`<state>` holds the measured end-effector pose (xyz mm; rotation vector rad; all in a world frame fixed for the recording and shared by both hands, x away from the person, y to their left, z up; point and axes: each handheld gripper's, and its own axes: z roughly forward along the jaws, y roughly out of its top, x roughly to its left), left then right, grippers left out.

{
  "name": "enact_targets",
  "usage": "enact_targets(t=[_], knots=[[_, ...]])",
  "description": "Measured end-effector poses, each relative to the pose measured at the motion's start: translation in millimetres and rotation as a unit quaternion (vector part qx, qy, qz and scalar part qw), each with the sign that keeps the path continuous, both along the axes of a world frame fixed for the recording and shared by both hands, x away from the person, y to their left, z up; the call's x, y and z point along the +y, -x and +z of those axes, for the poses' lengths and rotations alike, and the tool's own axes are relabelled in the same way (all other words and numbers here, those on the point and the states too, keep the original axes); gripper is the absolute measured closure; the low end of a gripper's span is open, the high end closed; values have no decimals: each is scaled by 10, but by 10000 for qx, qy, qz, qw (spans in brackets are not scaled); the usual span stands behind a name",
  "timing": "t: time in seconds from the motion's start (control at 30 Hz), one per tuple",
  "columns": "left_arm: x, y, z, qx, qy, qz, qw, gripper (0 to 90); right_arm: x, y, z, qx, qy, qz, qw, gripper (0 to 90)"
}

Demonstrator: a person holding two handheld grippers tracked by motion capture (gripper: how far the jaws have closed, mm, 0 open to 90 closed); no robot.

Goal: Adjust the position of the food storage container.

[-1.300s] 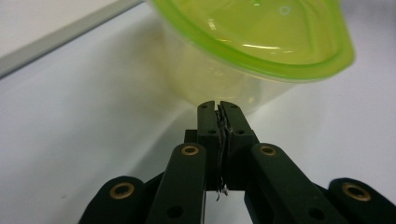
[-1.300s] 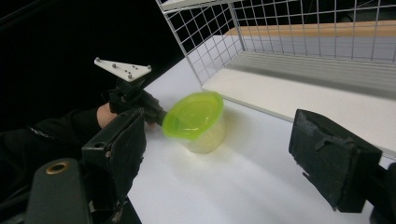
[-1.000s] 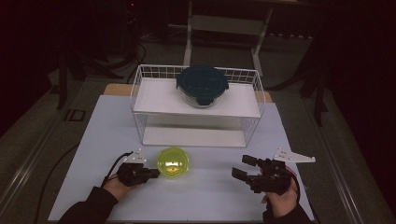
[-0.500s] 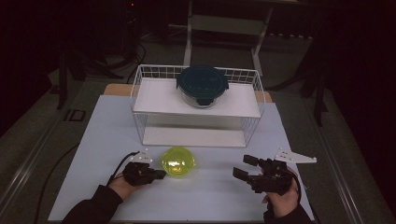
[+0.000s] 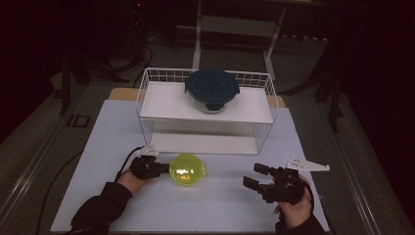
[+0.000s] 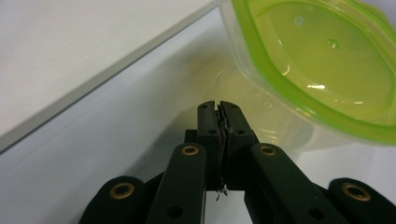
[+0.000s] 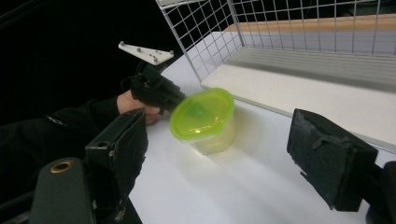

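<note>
Green-lidded container (image 5: pixel 186 169) sits tilted on the white surface (image 5: pixel 225 205), in front of the wire rack (image 5: pixel 264 120). Left hand-held gripper (image 5: pixel 164 168), jaws clenched together and empty, presses against its side from nine o'clock. Right hand-held gripper (image 5: pixel 254 177) rests well apart at three o'clock, jaws spread wide, released.

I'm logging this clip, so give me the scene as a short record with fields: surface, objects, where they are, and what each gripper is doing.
Surface: white table top
Rack: white wire rack at the far side of the table
Dark-lidded container: glass container on the rack's upper shelf
Green-lidded container: tub on the table, in front of the rack
Left gripper: fingers shut, tips against the tub's side, gripping nothing
Right gripper: fingers open, empty, apart from the tub
</note>
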<state>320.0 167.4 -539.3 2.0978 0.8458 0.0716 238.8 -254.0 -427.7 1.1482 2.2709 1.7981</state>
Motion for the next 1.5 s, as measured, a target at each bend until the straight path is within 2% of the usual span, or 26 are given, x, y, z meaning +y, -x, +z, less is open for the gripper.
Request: enact_targets(t=[0.03,0.1,0.57,0.77,1.1,1.2,1.27,1.4,1.5], knots=[[-7,2,-1,46,117,-18,9999,870,2,1,-2,14,-3,5,10000,199],[-23,24,11,53,164,-30,9998,868,2,2,-4,23,-8,13,10000,198],[-254,269,28,169,9,-480,9987,868,-18,28,16,5,3,2,10000,196],[-377,286,5,142,-105,-606,9980,868,1,27,8,5,20,24,10000,196],[-531,218,-4,189,-100,-605,9979,868,3,28,-4,22,47,44,10000,197],[-582,193,-3,158,-40,-613,9980,868,-8,30,-6,28,40,24,10000,197],[-617,179,-3,203,29,-613,9979,868,-14,27,-10,32,50,11,10000,197],[-705,187,-5,162,-34,-669,9976,868,-13,22,-19,26,74,30,10000,194],[-723,181,-7,169,-60,-622,9979,867,-14,23,-23,39,71,19,10000,194]])
